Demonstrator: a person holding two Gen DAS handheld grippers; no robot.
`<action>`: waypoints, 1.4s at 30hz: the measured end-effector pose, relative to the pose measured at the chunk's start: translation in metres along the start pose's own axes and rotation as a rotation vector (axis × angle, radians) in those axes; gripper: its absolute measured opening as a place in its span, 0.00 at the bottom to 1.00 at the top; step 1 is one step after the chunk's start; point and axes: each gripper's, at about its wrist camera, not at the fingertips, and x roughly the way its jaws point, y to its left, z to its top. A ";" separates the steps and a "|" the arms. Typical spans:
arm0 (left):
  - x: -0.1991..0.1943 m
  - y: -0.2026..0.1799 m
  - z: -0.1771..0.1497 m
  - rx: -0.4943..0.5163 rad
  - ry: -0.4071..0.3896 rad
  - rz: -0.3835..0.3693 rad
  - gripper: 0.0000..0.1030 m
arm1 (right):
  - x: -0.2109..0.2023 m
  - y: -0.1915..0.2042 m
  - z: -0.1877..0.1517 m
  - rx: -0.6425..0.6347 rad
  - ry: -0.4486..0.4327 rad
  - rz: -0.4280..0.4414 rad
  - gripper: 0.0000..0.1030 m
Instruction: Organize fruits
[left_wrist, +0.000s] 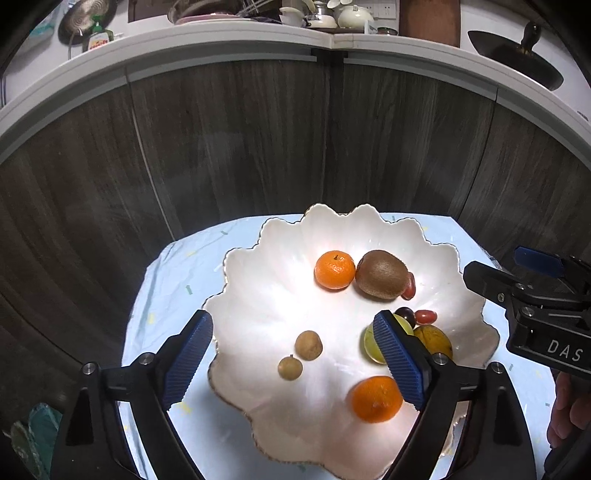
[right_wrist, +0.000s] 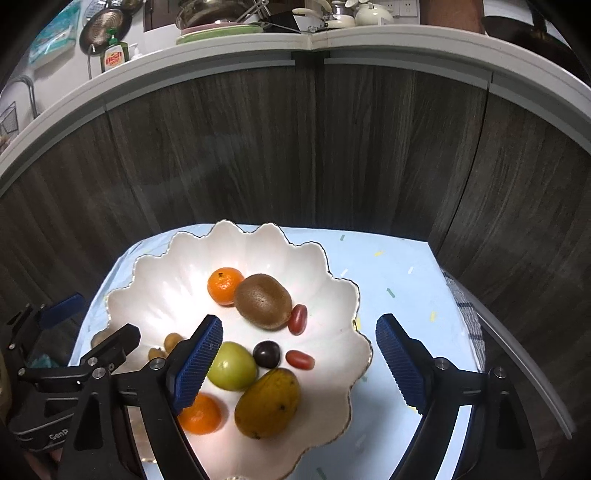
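A white scalloped bowl (left_wrist: 258, 295) (right_wrist: 332, 314) stands on a light blue cloth. It holds two oranges (left_wrist: 334, 269) (left_wrist: 376, 398), a kiwi (left_wrist: 382, 274) (right_wrist: 263, 301), two small brown longans (left_wrist: 308, 344), a green fruit (right_wrist: 232, 365), a yellow mango (right_wrist: 267, 402), a dark grape (right_wrist: 266, 353) and two red grape tomatoes (right_wrist: 300, 359). My left gripper (left_wrist: 295, 354) is open and empty above the bowl's near part. My right gripper (right_wrist: 299, 362) is open and empty above the bowl's right side; its body shows in the left wrist view (left_wrist: 535, 306).
The blue cloth (right_wrist: 399, 280) covers a small table set against dark wooden cabinet fronts (left_wrist: 258, 147). A white counter (right_wrist: 332, 40) above holds dishes, a soap bottle and a teapot. A checked cloth (right_wrist: 467, 317) lies at the table's right edge.
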 end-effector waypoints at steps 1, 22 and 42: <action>-0.003 0.000 -0.001 -0.002 -0.003 0.001 0.88 | -0.004 0.001 -0.001 -0.001 -0.003 0.001 0.83; -0.071 0.001 -0.029 -0.009 -0.052 0.018 0.92 | -0.067 0.016 -0.031 -0.018 -0.056 0.015 0.85; -0.131 -0.014 -0.083 -0.023 -0.046 0.008 0.92 | -0.126 0.022 -0.082 -0.023 -0.089 0.024 0.85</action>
